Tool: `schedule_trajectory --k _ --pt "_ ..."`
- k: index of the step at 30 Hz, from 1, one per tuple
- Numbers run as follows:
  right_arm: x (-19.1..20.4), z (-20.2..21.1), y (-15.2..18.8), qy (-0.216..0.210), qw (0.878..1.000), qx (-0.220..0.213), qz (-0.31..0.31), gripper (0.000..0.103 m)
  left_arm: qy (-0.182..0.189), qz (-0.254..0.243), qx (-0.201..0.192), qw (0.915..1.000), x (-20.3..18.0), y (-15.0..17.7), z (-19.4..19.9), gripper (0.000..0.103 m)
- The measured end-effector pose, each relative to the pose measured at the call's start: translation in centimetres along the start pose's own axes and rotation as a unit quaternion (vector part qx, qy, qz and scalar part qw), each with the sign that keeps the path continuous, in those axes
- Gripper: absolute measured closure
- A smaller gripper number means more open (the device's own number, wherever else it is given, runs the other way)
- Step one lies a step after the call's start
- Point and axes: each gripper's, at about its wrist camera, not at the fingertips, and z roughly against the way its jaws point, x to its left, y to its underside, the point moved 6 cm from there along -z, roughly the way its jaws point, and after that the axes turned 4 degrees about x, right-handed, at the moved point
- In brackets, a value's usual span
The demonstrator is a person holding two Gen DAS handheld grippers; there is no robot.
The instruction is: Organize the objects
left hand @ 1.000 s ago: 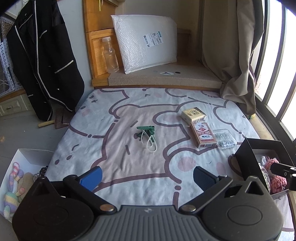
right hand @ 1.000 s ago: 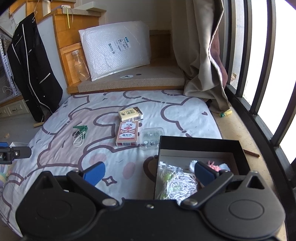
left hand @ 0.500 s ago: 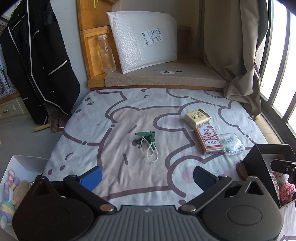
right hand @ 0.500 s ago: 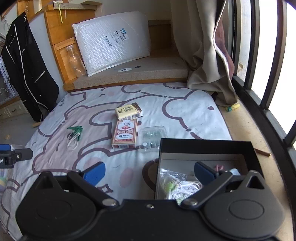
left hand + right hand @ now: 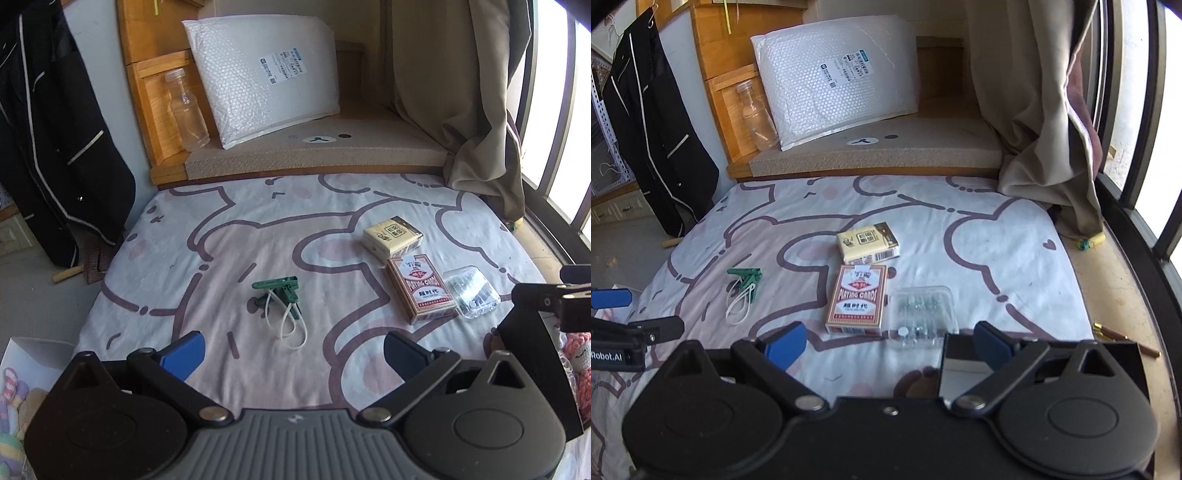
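On the bear-print sheet lie green clips with rubber bands, a yellow pack, a red playing-card box and a clear plastic case. A black box holding knitted items stands at the right. My left gripper hovers open just short of the clips. Over the black box's near-left corner, my right gripper has its jaws wide and closing. Nothing sits between them, and the clear case lies just ahead.
A white bubble mailer and a clear bottle stand on the raised ledge behind. A beige curtain and window bars run along the right. A black jacket hangs at the left, with a white toy box below.
Both grippers have moved forward over the sheet, so the clips, card box and case look nearer. The black box has slid down under the right gripper.
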Motion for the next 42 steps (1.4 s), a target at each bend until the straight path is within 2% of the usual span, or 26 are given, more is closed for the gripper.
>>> schedule_trajectory --k 6,14,16,18,20,26,32,35,39,41,42 --pt "0.6 -1.8 -1.3 -0.002 1.000 0.004 0.007 0.009 0.000 0.000 -0.007 1.0000 -0.5 -1.1 -1.9 0.009" --pt "0.2 -4.2 -2.0 0.017 0.999 0.028 -0.014 0.019 -0.003 0.013 -0.009 0.9999 0.1 -2.1 -4.9 0.020" --pt "0.1 -4.7 -2.1 0.015 0.999 0.035 -0.023 0.025 -0.001 0.025 -0.008 0.9997 0.6 -2.1 -5.6 0.021" --pt "-0.1 -4.9 -2.2 0.012 0.999 0.035 -0.035 0.037 0.001 0.041 -0.007 0.9991 1.2 -2.1 -6.5 0.021" --pt "-0.2 -5.3 -2.3 0.008 0.998 0.034 -0.048 0.040 -0.001 0.051 0.000 0.9987 1.7 -2.0 -7.5 0.021" --pt "0.3 -6.5 -2.4 0.010 0.997 0.034 -0.064 0.042 -0.012 0.062 0.008 0.9980 3.0 -1.7 -9.7 0.022" --pt "1.0 -7.5 -1.7 0.011 0.997 0.037 -0.064 0.044 -0.007 0.072 0.016 0.9972 3.6 -1.1 -11.3 0.030" --pt "1.2 -7.9 -1.3 0.009 0.998 0.035 -0.059 0.044 0.002 0.076 0.017 0.9970 3.6 -0.7 -11.8 0.037" --pt "1.4 -8.5 -0.9 0.007 0.998 0.034 -0.054 0.044 0.020 0.079 0.024 0.9964 3.2 0.1 -12.4 0.054" --pt "1.4 -8.7 -0.8 0.006 0.998 0.031 -0.053 0.044 0.025 0.080 0.022 0.9962 3.1 0.4 -12.4 0.065" --pt "1.4 -8.8 -0.8 0.006 0.998 0.030 -0.052 0.044 0.022 0.078 0.021 0.9965 3.1 0.4 -12.4 0.077"
